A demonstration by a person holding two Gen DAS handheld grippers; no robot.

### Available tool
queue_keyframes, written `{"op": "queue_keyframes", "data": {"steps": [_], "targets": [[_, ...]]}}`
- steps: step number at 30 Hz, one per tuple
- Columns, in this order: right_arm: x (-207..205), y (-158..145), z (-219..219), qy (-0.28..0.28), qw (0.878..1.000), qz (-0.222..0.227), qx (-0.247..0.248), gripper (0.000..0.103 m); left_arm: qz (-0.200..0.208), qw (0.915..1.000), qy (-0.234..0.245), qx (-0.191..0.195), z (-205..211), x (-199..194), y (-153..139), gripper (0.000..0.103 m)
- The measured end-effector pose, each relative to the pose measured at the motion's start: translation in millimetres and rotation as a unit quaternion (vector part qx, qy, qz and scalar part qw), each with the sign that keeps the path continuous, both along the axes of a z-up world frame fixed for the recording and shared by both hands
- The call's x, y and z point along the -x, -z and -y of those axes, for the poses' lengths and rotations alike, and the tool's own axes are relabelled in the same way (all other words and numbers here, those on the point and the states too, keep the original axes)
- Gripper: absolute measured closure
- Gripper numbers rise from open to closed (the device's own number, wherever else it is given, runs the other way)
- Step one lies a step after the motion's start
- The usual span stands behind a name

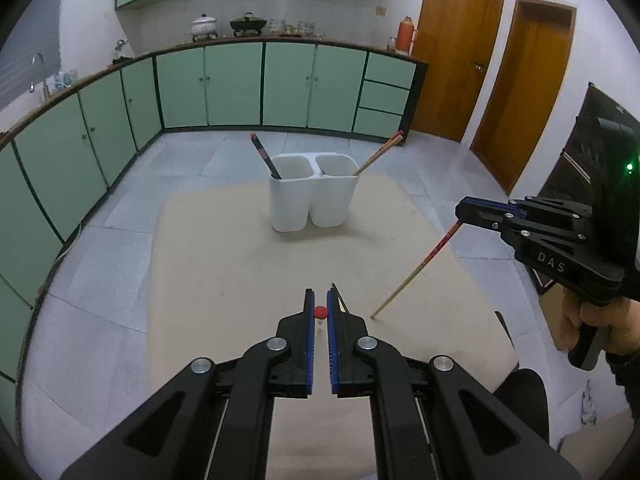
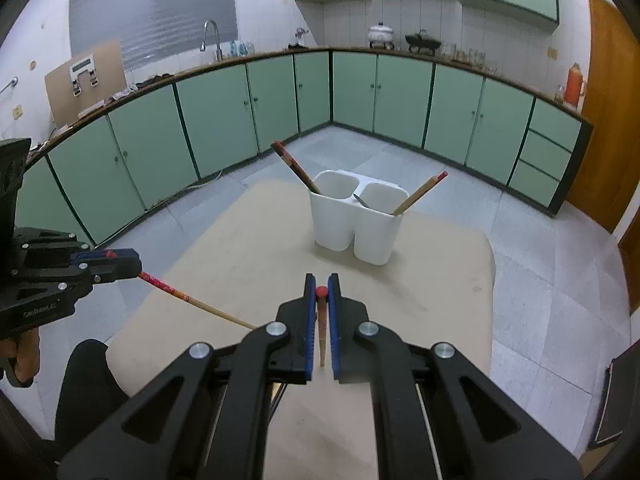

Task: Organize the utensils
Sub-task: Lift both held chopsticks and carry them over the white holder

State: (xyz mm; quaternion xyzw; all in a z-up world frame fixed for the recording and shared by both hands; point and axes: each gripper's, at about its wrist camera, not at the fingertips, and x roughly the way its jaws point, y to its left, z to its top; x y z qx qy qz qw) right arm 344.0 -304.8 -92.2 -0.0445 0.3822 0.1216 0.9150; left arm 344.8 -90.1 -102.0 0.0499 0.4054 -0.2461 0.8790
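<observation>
Two red-topped wooden chopsticks, one clamped in your left gripper's (image 1: 320, 312) jaws, one in your right's (image 2: 321, 292): tip both upright over the white twin-cup plastic holder (image 2: 356, 220) at twelve o'clock, then release.

The beige table (image 2: 440, 280) is lying bare between its near edge and the white two-cup holder (image 2: 356, 224) toward the far edge, leaving open passage. Chopsticks are leaning outward from both cups (image 2: 420, 194), narrowing the mouths; a spoon handle (image 2: 361, 200) is probably poking up at the middle divider.
</observation>
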Motion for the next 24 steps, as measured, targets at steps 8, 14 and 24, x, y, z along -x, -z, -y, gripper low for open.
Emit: {"op": "queue_keyframes", "data": {"steps": [8, 14, 24], "targets": [[-16, -25, 1, 0.000, 1.000, -0.004, 0.006, 0.098, -0.002, 0.9995, 0.017, -0.025, 12, -17, -20, 0.097], [-18, -58, 10, 0.008, 1.000, 0.011, 0.013, 0.098, 0.019, 0.9992, 0.021, -0.029, 16, -25, -52, 0.097], [-40, -131, 20, 0.018, 0.999, 0.045, 0.008, 0.098, 0.035, 0.9993, 0.002, -0.011, 20, -69, -122, 0.097]]}}
